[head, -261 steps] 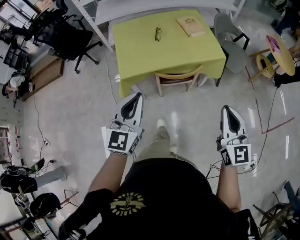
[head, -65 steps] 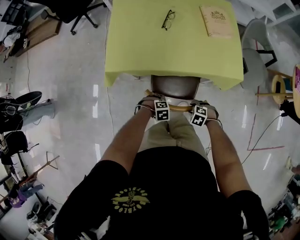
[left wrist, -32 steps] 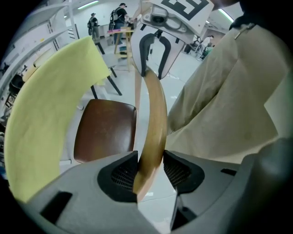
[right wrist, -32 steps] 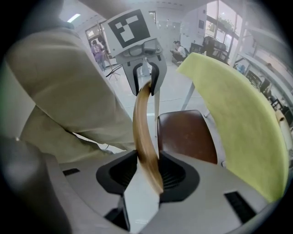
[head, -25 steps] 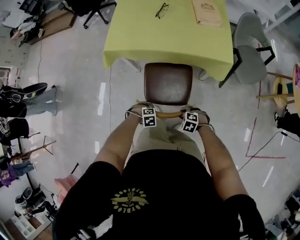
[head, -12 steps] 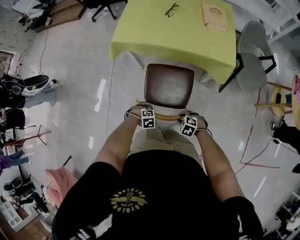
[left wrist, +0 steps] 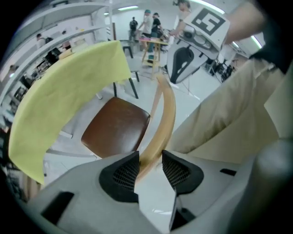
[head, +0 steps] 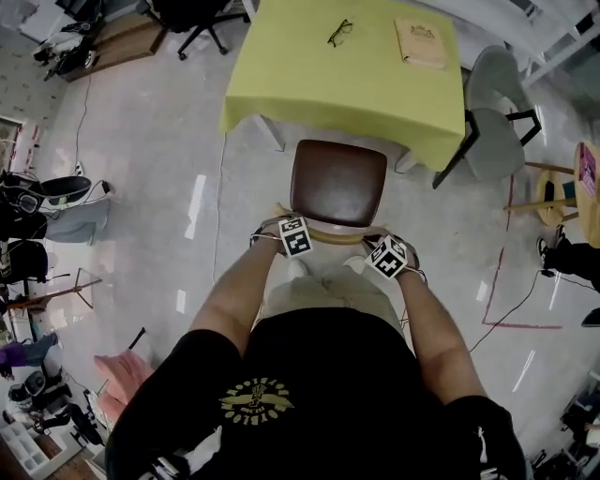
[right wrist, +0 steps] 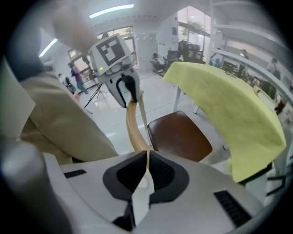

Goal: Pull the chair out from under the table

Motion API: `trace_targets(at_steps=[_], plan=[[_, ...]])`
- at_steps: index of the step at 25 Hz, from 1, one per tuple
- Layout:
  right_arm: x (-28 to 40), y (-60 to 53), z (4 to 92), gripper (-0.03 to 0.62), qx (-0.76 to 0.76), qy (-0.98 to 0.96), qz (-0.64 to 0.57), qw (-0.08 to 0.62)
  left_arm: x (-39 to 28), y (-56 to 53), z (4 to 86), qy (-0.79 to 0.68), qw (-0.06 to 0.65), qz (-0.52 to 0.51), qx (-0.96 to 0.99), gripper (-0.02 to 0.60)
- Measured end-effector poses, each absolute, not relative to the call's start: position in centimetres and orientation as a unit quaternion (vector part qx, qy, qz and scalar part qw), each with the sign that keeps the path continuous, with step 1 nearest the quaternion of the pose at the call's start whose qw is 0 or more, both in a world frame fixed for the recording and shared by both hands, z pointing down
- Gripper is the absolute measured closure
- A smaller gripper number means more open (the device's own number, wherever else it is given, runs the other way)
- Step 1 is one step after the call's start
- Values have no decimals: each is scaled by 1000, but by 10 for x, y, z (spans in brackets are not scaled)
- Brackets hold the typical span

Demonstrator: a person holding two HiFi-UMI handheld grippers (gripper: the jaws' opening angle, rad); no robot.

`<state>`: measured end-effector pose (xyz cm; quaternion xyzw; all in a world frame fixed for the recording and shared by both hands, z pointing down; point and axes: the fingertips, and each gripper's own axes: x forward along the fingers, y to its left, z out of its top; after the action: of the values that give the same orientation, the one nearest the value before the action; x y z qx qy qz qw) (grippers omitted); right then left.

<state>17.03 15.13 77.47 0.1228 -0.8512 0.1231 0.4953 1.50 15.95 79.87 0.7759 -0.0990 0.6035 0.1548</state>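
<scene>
The chair, with a brown seat (head: 337, 183) and a curved wooden backrest (head: 330, 236), stands out from the yellow-clothed table (head: 347, 94), just in front of my legs. My left gripper (head: 292, 232) points steeply down and is shut on the backrest's left end; in the left gripper view the wood (left wrist: 162, 123) runs between its pads (left wrist: 149, 167). My right gripper (head: 387, 255) sits just off the backrest's right end. Its jaws (right wrist: 147, 167) have just been closing and now meet with nothing between them, the backrest (right wrist: 132, 125) lying beyond them.
Glasses (head: 339, 32) and a book (head: 420, 42) lie on the table. A grey chair (head: 492, 112) stands at its right, with a wooden stool (head: 562, 183) further right. A black office chair (head: 192, 14) is at the far left. Cables run across the floor.
The chair's seat has come out from under the table toward me. Over the last second the right gripper came off the backrest and shifted right and toward me. The left stays on the wood.
</scene>
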Motion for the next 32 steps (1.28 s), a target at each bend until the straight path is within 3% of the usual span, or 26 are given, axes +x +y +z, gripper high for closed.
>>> trace_targets(at_steps=[4,7,12,19,32], plan=[[168,135,735,575,242,-861,201,399,6,146,762,-220,239,489,810,455],[163,126,692,583,306,-867,213,331,-8,135,715,-304,257,393,829,504],[157,121,616,583,362,-877,210,234,-18,118,619,-383,245,250,855,567],[147,113,533,583,412,-880,182,149,-31,101,515,-427,182,158,872,572],[137,107,437,585,451,-881,126,75,-54,104,398,-416,125,56,899,572]])
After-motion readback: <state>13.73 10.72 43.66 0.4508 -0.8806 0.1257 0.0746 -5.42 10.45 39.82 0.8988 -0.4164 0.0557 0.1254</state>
